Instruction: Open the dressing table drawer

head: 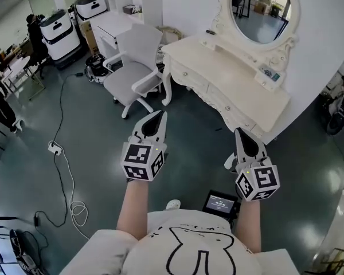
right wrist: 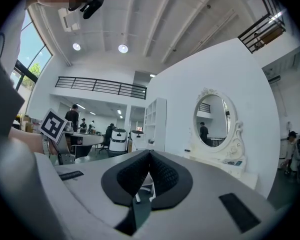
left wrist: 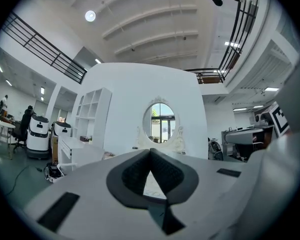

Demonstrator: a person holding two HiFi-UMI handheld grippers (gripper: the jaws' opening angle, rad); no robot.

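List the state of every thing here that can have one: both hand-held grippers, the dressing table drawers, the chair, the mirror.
Left hand-held gripper: shut, nothing between its jaws.
Right hand-held gripper: shut, nothing between its jaws.
Dressing table drawers: all closed, untouched.
Chair: upright, empty.
Mirror: upright.

Bare floor (head: 198,128) before dressing table (head: 235,76), chair (head: 129,73) beside
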